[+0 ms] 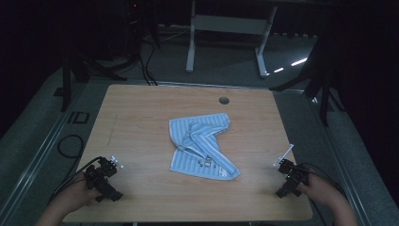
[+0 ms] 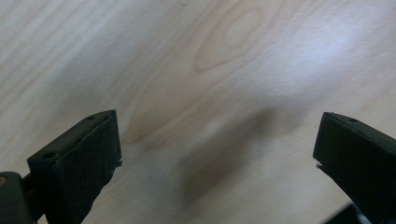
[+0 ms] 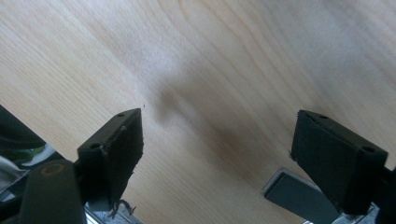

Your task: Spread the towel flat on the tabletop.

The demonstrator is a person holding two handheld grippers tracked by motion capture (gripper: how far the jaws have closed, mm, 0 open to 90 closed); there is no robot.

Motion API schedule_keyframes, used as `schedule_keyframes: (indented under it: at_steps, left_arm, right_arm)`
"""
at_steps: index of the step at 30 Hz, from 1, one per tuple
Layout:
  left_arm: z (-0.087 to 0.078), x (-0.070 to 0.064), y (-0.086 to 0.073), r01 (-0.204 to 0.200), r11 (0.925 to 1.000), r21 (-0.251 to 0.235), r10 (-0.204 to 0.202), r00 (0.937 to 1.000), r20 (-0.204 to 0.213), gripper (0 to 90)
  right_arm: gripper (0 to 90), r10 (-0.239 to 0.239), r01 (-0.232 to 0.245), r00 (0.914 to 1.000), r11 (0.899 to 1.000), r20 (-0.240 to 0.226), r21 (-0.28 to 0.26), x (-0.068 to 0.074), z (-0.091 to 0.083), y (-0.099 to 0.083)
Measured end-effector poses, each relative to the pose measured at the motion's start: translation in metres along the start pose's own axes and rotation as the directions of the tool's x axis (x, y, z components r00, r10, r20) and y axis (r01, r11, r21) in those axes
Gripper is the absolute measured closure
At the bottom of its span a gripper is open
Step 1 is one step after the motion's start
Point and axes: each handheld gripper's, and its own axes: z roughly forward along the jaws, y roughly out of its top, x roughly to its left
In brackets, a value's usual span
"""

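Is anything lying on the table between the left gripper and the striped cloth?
No. In the high view, only bare wooden table lies between the left gripper and the crumpled blue striped cloth.

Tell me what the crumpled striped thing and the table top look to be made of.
The striped cloth: soft woven fabric, light blue with white stripes, matte; it folds and creases and lies limp. It is probably cotton, though that is uncertain. The table: pale wood or a wood-look laminate, smooth with a slight sheen; grain lines and a knot pattern show in the left gripper view.
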Motion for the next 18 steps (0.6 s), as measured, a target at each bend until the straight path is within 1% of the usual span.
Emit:
schedule_keyframes:
  at_steps: [1, 3, 5, 6, 7, 8, 10, 13, 14, 16, 18]
  left_arm:
    - [0.0, -0.001, 0.001, -0.01, 0.9999, 0.003, 0.01, 0.9999, -0.001, 0.6]
    - [0.0, -0.003, 0.004, -0.026, 0.9996, -0.009, 0.026, 0.9996, -0.005, 0.6]
    - [0.001, -0.005, 0.007, -0.03, 0.9996, -0.001, 0.03, 0.9996, 0.001, 2.8]
    - [0.002, -0.006, 0.009, -0.037, 0.9993, -0.002, 0.037, 0.9992, -0.012, 3.2]
    - [0.002, -0.006, 0.009, -0.037, 0.9993, -0.002, 0.037, 0.9992, -0.012, 3.2]
    - [0.003, -0.007, 0.014, -0.049, 0.9988, 0.001, 0.049, 0.9982, -0.034, 3.2]
    - [0.004, -0.007, 0.019, -0.041, 0.9992, -0.001, 0.041, 0.999, -0.016, 3.2]
    - [0.004, -0.009, 0.027, -0.053, 0.9985, -0.011, 0.053, 0.9985, -0.01, 3.2]
    - [0.005, -0.01, 0.031, -0.056, 0.9983, -0.014, 0.056, 0.9984, -0.007, 3.2]
    - [0.006, -0.012, 0.039, -0.067, 0.9978, -0.004, 0.067, 0.9977, -0.007, 3.2]
    - [0.007, -0.015, 0.046, -0.063, 0.9979, 0.013, 0.063, 0.998, -0.001, 3.2]
  right_arm:
    - [14.9, -0.007, 0.007, 1.0, 1.0, 0.005, 0.001, 0.0, 0.0, 0.001]
    - [14.6, -0.012, 0.012, 0.9999, 1.0, 0.008, 0.001, 0.0, -0.001, 0.004]
    - [14.4, -0.025, 0.025, 0.9997, 1.0, 0.003, -0.008, 0.0, -0.003, 0.006]
    - [13.7, -0.021, 0.021, 0.9998, 1.0, -0.003, -0.006, 0.0, -0.004, 0.007]
    - [13.7, -0.021, 0.021, 0.9998, 1.0, -0.003, -0.006, 0.0, -0.004, 0.007]
    - [13.4, -0.018, 0.018, 0.9998, 1.0, -0.005, -0.005, 0.0, -0.004, 0.008]
    - [13.2, -0.025, 0.025, 0.9997, 1.0, -0.007, 0.004, 0.001, -0.004, 0.012]
    - [14.6, -0.032, 0.032, 0.9995, 0.999, -0.01, 0.002, 0.003, -0.004, 0.016]
    - [16.4, -0.036, 0.036, 0.9993, 0.999, -0.009, 0.0, 0.004, -0.004, 0.017]
    - [18.0, -0.049, 0.049, 0.9988, 0.999, -0.009, -0.004, 0.006, -0.005, 0.02]
    - [18.1, -0.055, 0.055, 0.9985, 0.999, -0.005, -0.002, 0.007, -0.004, 0.024]
